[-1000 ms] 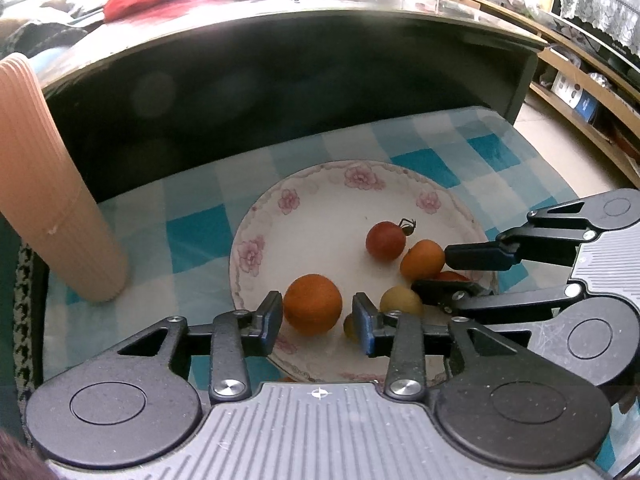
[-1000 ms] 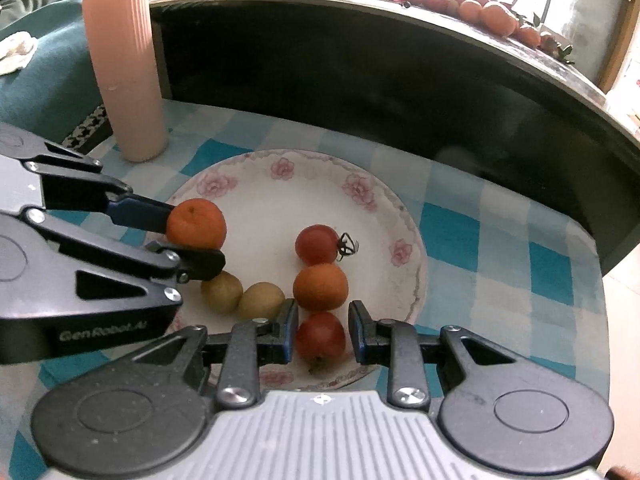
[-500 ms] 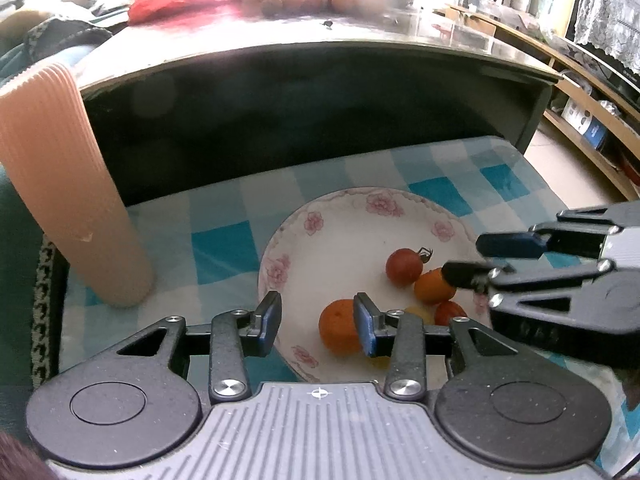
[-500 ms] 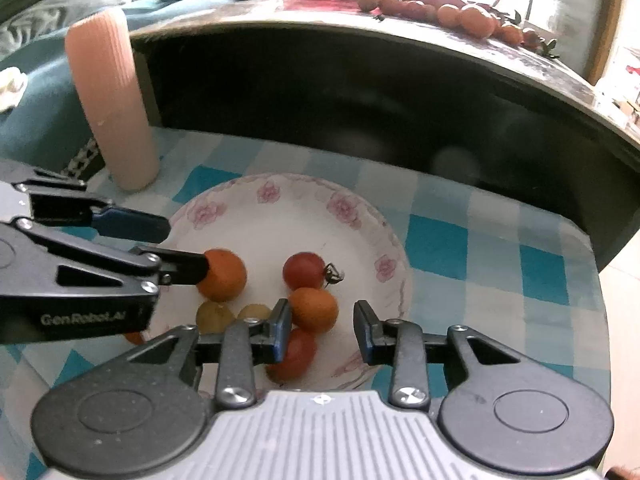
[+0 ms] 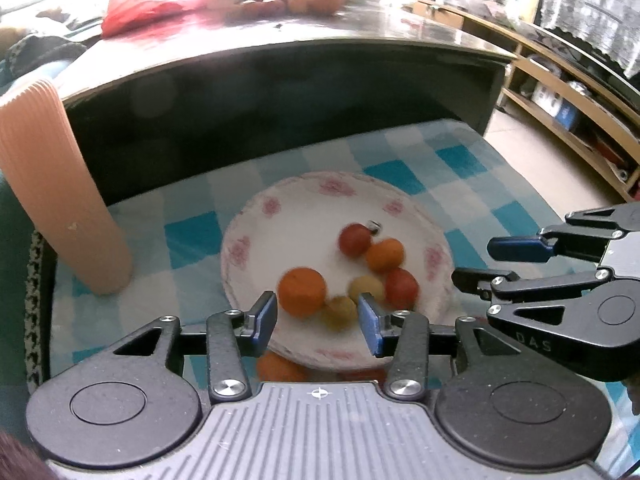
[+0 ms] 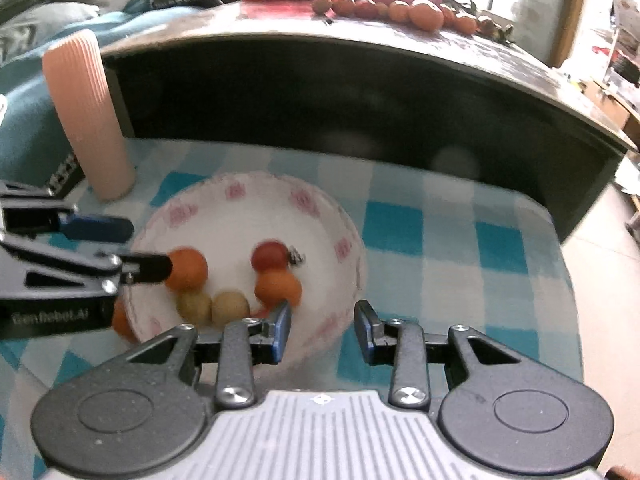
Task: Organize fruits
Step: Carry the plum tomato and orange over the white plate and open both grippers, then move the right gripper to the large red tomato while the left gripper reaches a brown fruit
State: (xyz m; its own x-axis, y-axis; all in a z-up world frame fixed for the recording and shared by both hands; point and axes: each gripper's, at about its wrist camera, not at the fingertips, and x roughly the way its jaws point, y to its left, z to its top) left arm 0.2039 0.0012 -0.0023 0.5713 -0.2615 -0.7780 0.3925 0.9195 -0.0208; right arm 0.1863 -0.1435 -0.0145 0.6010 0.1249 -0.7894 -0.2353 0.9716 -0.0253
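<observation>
Glossy floral ceramic plate (image 5: 434, 240) on matt checked cloth (image 5: 472, 168)

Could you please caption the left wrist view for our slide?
Left gripper open above floral plate holding six small fruits.

Dark glossy table (image 5: 280, 80) spans the back, its top glaring under bright daylight. Below it, blue-and-white checked cloth (image 6: 460, 264). Wooden shelving (image 5: 568, 92) along the right wall, lace curtain (image 5: 600, 4) above. Pale tiled floor (image 5: 532, 152). Ribbed pink cylinder (image 6: 86, 116) upright at left.
</observation>
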